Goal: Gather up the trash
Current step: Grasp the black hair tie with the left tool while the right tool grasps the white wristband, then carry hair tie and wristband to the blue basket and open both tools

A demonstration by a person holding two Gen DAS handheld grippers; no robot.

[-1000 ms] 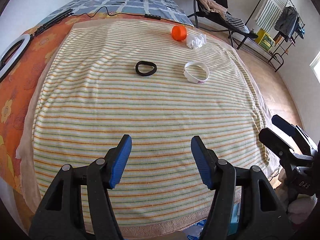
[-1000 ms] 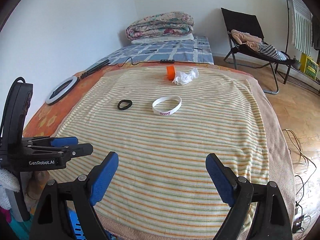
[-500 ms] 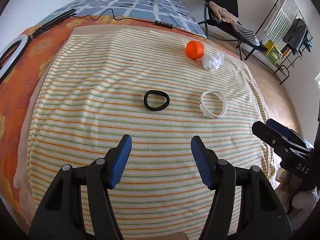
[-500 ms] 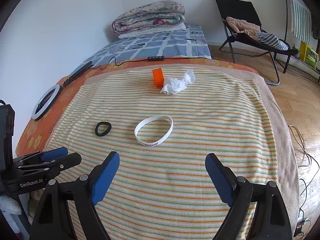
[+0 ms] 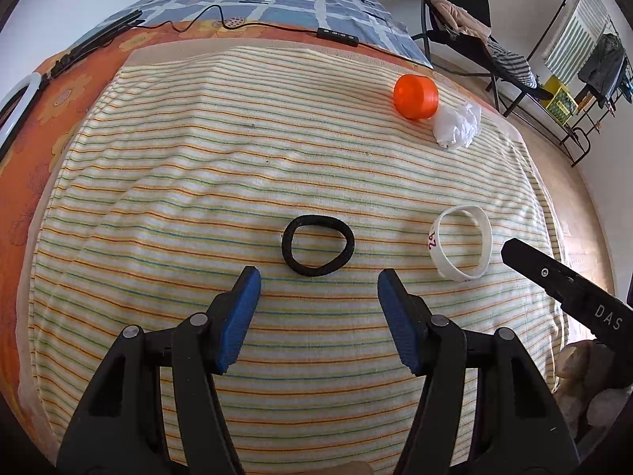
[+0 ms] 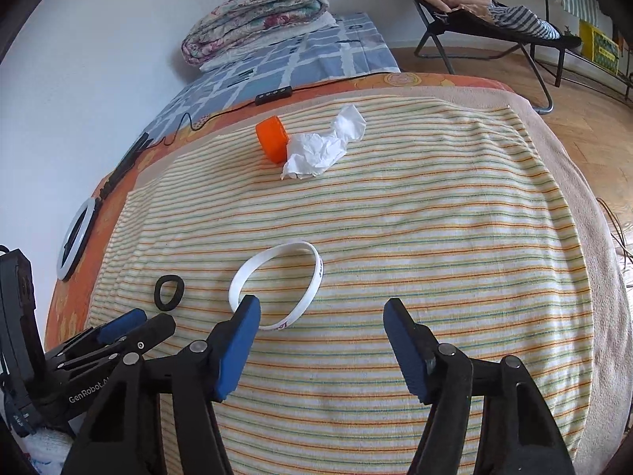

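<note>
Crumpled tissue (image 6: 322, 146) upper centre, touching orange cap (image 6: 272, 138); both untouched. Left gripper (image 5: 318, 283) and right gripper (image 6: 321, 314) spread wide, empty, lined up for approach.

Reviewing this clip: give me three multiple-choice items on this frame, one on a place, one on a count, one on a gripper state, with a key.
1. Where is the tissue?
A. touching the orange cap
B. inside the wristband
C. on the floor

2. How many loose rings lie on the striped blanket?
A. one
B. two
C. four

3. The left gripper is:
A. shut on the hair tie
B. open, empty
C. holding the tissue

Key: 1 A, its edge overlaps the cap; 2 B, hair tie and wristband; 3 B, jaws apart short of the tie.
</note>
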